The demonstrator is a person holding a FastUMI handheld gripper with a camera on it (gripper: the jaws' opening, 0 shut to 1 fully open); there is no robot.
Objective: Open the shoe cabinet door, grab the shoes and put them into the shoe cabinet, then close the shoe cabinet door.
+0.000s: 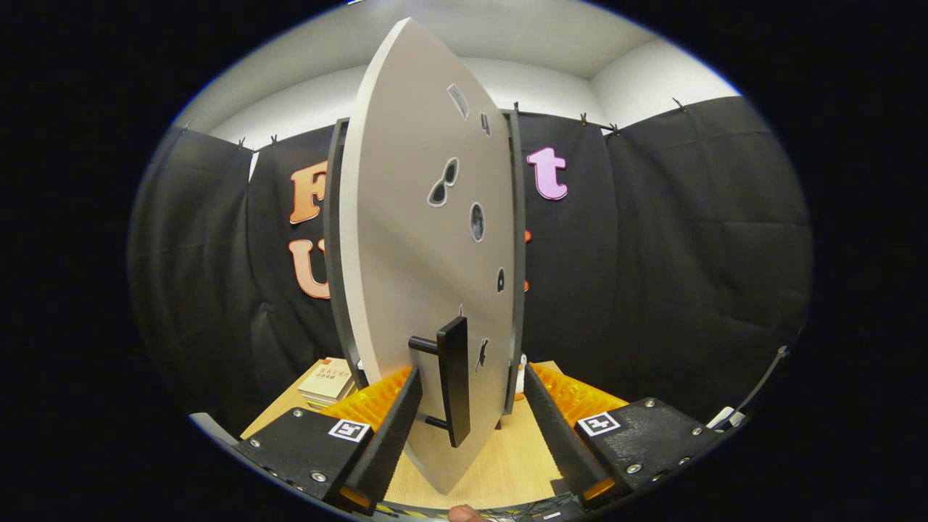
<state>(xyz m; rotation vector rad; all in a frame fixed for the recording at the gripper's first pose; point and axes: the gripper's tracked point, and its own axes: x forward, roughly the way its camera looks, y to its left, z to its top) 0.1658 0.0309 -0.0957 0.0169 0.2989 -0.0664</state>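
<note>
Tongs (pixel 464 428) are spread wide around the door (pixel 413 239), touching nothing. It looks stiff and light; I'd pinch the handle (pixel 454 380) between them.

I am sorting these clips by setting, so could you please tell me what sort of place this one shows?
Most likely a recording booth, not a home: black cloth wall clipped up all around, a wooden table with stacked books, and a shoe cabinet door swung open, its handle between the gripper fingers, which are open.
</note>
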